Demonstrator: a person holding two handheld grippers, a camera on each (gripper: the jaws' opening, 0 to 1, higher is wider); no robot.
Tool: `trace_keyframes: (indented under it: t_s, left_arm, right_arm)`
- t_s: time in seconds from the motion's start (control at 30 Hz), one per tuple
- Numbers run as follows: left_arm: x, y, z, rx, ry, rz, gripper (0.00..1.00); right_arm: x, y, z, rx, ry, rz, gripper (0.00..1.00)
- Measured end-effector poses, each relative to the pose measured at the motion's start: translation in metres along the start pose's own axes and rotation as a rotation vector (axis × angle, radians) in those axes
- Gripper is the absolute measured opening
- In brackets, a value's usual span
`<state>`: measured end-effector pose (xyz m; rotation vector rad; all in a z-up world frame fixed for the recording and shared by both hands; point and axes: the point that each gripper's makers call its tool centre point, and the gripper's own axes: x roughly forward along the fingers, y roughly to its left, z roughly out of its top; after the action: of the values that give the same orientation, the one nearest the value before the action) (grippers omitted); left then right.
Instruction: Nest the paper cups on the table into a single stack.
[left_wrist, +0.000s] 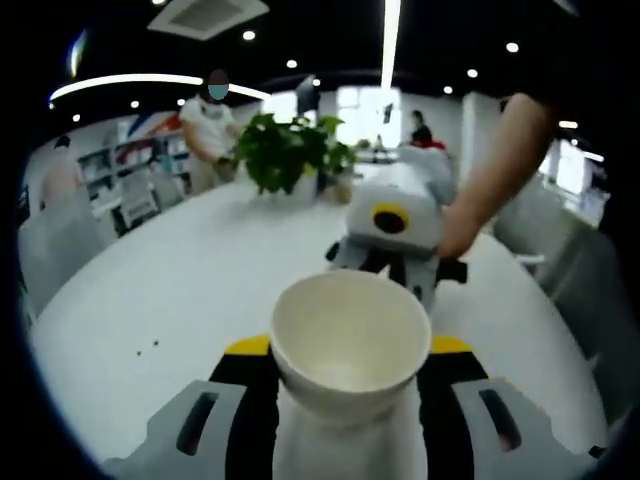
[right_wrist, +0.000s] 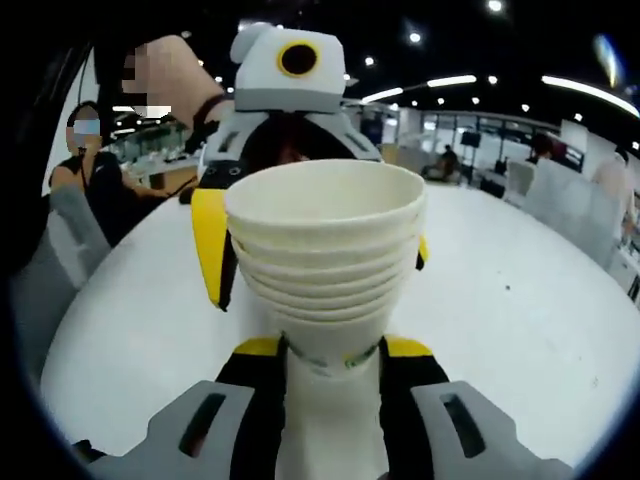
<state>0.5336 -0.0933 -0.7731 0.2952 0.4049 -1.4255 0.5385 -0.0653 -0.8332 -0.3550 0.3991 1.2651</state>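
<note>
In the left gripper view, the left claw (left_wrist: 348, 425) rose from the bottom edge with its two grey, yellow-tipped jaws closed narrow on a white paper cup (left_wrist: 349, 350), which stood upright between them with its open mouth facing the camera and its inside bare. Just behind the cup's rim, the right claw (left_wrist: 398, 262) came in from the far side, carried by a person's hand (left_wrist: 460, 235) on a bare forearm; whether that claw was wide or closed could not be told from this side. Below both lay the white surface (left_wrist: 170, 290), and at its far end stood a leafy green potted plant (left_wrist: 290, 152). Beyond the plant a standing person (left_wrist: 205, 135) in a light top was near some shelves. In the right gripper view, the right claw (right_wrist: 332, 415) held a stack of paper cups (right_wrist: 326, 260) clamped at its lowest cup, the jaws drawn in against its sides; several rims showed nested one above another, and the stack stood upright, raised off the surface (right_wrist: 510, 300). Directly behind the stack, the left claw showed again from the front, with its yellow jaw tips either side of the stack's upper rims, too close for contact to be judged. A seated person (right_wrist: 95, 180) in dark clothes was at the surface's left edge.
</note>
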Motion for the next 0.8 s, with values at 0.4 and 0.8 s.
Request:
trace_keyframes:
  t_s: [0.4, 0.8]
  left_arm:
    - [-0.007, 0.010, -0.004, 0.012, 0.008, 0.037, 0.60]
    - [-0.023, 0.003, -0.008, -0.014, 0.024, 0.082, 0.65]
  right_arm:
    - [0.000, 0.001, -0.004, 0.065, 0.003, -0.011, 0.35]
    - [-0.015, 0.006, -0.009, 0.124, 0.002, -0.064, 0.44]
